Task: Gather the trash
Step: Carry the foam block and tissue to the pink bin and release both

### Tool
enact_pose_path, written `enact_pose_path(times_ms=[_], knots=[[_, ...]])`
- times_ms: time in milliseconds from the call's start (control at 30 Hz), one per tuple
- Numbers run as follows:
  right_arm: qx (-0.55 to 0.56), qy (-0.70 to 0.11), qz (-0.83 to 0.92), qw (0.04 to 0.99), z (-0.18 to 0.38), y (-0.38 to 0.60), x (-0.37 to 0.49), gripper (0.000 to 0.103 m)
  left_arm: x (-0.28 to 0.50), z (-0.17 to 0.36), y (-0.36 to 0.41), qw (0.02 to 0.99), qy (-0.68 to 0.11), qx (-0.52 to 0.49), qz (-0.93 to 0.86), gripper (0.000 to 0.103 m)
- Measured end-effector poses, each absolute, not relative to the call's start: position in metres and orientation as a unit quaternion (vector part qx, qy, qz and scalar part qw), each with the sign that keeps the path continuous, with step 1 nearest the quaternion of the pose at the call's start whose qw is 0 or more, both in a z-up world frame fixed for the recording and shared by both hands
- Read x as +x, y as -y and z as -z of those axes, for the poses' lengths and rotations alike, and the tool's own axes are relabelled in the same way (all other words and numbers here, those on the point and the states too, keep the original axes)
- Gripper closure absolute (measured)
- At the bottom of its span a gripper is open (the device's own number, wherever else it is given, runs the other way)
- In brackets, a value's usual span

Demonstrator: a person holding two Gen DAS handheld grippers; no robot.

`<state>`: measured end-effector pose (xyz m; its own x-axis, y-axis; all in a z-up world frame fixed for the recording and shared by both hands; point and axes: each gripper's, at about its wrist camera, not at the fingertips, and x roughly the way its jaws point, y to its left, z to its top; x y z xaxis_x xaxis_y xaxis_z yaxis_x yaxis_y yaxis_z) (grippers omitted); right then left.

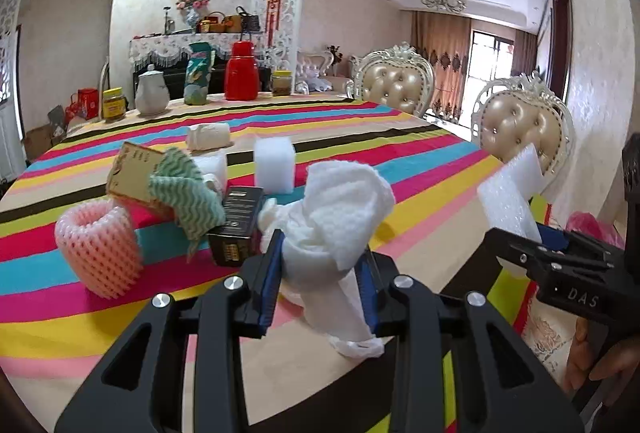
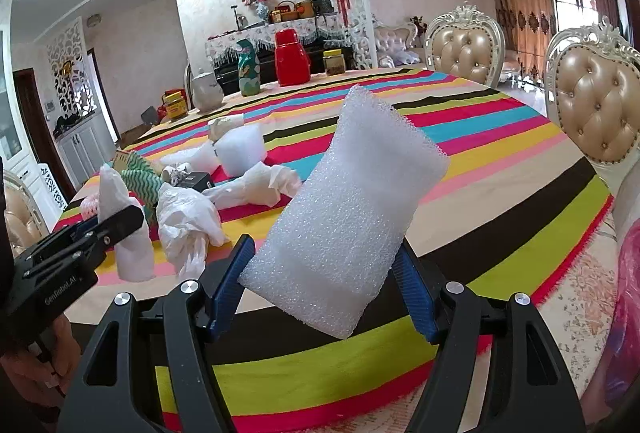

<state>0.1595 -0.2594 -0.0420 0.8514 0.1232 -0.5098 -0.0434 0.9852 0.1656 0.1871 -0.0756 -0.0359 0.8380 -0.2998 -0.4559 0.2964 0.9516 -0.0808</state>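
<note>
My left gripper is shut on a crumpled white paper towel, held above the striped tablecloth. My right gripper is shut on a white foam sheet, held above the table's near edge; it also shows in the left wrist view. Loose trash lies on the table: a pink foam fruit net, a green wavy cloth, a black box, a cardboard piece, white foam blocks, and crumpled white plastic.
A red thermos, a white teapot, a teal bag and jars stand at the table's far edge. Two padded chairs stand on the right. A pink plastic bag hangs at the right edge.
</note>
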Motion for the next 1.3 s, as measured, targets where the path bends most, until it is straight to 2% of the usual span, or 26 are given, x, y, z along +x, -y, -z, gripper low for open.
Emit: enact_pose_path(times_ms=[600, 1300], knots=[[0.083, -0.240, 0.014, 0.967, 0.035, 0.314, 0.133, 0.037, 0.190, 0.035, 0.138, 0.949, -0.228, 0.034, 0.217, 0.070], [0.120, -0.215, 0.203, 0.948, 0.040, 0.462, 0.040, 0.036, 0.183, 0.028, 0.308, 0.886, -0.215, 0.065, 0.406, 0.070]])
